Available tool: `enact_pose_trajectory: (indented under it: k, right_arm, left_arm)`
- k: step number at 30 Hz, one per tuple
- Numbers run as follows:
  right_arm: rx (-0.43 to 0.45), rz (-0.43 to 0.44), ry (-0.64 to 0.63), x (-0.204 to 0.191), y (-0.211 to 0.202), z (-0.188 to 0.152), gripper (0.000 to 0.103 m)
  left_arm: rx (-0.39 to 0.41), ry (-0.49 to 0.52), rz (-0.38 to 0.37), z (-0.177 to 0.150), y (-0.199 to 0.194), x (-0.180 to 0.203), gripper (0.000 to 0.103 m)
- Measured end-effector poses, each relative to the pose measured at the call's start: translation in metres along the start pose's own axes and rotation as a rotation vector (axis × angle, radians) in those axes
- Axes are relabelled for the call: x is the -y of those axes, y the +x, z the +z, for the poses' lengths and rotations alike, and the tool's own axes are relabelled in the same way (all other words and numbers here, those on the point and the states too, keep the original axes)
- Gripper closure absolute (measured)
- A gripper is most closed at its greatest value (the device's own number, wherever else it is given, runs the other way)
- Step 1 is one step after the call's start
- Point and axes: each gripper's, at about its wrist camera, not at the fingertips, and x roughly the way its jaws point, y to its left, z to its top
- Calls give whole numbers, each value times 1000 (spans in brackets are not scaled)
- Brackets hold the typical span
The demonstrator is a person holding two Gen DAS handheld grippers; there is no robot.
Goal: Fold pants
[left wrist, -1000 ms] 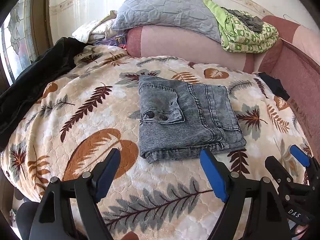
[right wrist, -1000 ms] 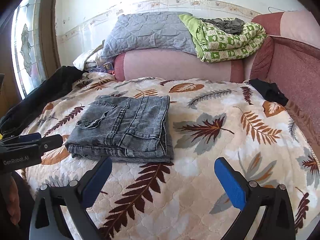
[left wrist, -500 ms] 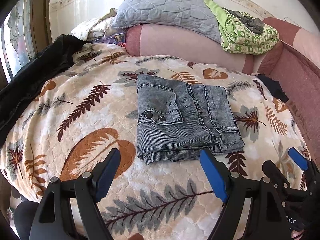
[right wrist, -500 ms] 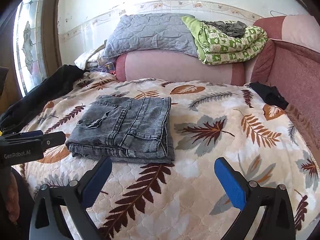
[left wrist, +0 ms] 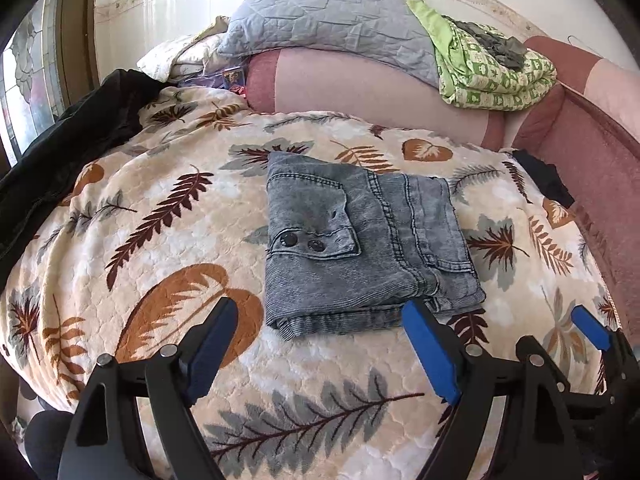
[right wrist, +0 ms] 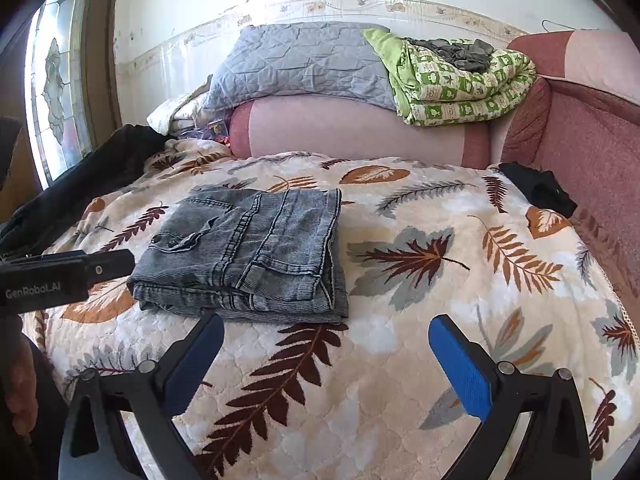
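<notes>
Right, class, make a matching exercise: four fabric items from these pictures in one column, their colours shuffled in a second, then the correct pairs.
Items:
1. folded pants
2. quilted pillow
3. patterned blanket
4. jacket at the window side

Colours:
A. black
B. green and white
C. washed grey denim
D. pale blue-grey

Pairs: 1-C, 2-D, 3-B, 4-A

Bright window daylight, fisheye-warped edges
</notes>
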Motion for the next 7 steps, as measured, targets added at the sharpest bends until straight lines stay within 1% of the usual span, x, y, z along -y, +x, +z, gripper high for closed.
enact_pose_trajectory:
  k: [2,3,4,7]
  right_arm:
    - [-3,-2,-1,0,1,0,0]
    - [-5,-3,-1,0,2,0,0]
    - [-8,-4,-2,0,3,-1,0]
    - [-14,-10,-4,-1,6,-1,0]
  left_arm:
    - [7,-3,-32,3,1,1,16]
    - [8,-11,-51,5,1,1,11]
    - [11,-15,-58,6,2,1,10]
    - [18,-4,-64,11,5,4,9]
